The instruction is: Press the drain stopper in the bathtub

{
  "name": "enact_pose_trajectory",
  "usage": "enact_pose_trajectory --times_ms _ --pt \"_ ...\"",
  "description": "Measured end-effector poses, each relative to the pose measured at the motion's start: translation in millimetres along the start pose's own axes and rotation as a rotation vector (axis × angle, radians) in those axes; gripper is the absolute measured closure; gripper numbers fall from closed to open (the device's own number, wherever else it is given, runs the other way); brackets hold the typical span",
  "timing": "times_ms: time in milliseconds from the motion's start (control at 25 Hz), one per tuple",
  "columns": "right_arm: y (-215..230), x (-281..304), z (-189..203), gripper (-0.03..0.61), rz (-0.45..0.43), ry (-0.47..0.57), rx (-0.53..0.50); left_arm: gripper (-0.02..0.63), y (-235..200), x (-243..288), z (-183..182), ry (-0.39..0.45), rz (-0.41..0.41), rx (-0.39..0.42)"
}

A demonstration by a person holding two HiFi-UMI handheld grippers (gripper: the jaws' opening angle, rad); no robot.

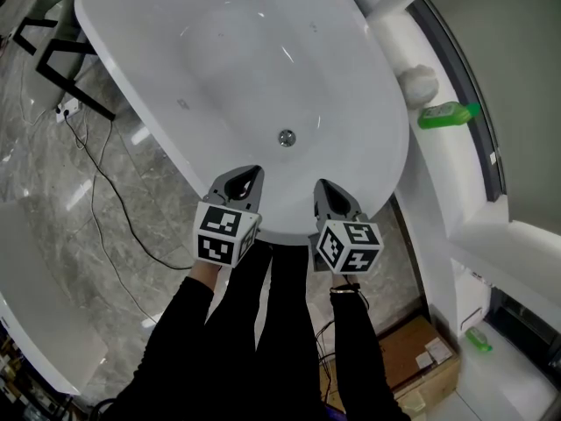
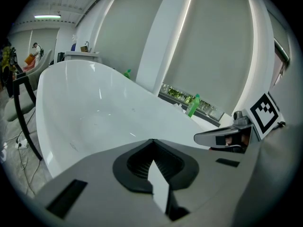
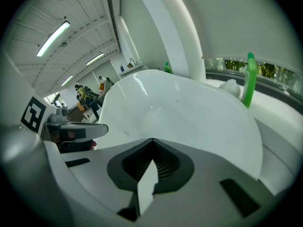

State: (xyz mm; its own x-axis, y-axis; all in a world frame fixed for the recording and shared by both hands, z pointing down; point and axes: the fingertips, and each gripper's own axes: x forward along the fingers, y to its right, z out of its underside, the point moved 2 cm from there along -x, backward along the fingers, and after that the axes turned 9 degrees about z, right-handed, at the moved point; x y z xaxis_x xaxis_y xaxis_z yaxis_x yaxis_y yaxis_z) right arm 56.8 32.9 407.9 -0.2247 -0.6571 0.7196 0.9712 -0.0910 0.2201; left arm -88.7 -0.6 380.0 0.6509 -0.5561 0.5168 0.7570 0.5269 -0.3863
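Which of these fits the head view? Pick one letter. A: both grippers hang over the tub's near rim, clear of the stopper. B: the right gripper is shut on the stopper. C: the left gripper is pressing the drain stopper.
A: the left gripper and right gripper sit at the near rim of the bathtub, both shut and empty, while the drain stopper lies bare on the tub floor beyond them.

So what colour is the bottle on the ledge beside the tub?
The bottle is bright green, clearest in the head view.
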Motion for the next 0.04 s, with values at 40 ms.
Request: enact_pose_trajectory --times_ms 40 --pt "-0.2 0.2 0.7 0.580 0.000 -0.002 -0.001 0.609 -0.3 0.0 0.2 0.001 -0.001 0.001"
